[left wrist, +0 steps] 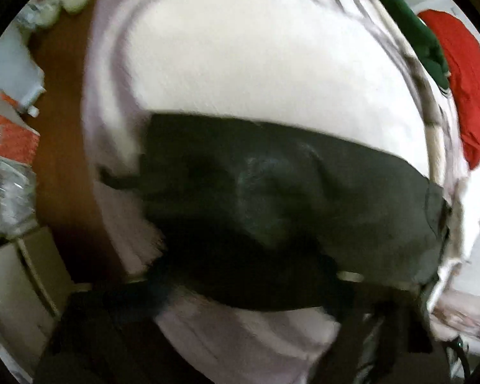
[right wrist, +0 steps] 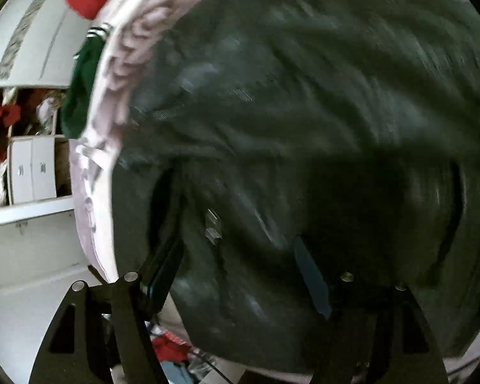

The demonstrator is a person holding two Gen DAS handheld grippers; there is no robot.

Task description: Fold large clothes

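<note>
A large dark grey garment point(left wrist: 272, 192) lies across the near half of a bed with a white cover point(left wrist: 256, 57). Both views are motion-blurred. In the left wrist view my left gripper point(left wrist: 240, 291) is dark against the cloth at the garment's near edge; its jaws are not distinguishable. In the right wrist view the same garment point(right wrist: 304, 112) fills most of the frame. My right gripper point(right wrist: 240, 256) has its fingers point(right wrist: 163, 256) spread wide, with the dark cloth bunched between them.
A green garment point(left wrist: 409, 28) and a red garment point(left wrist: 464, 83) lie at the bed's far right edge. Wooden floor point(left wrist: 60, 128), boxes and bags lie left of the bed. White cabinets point(right wrist: 32, 166) stand beside the bed in the right wrist view.
</note>
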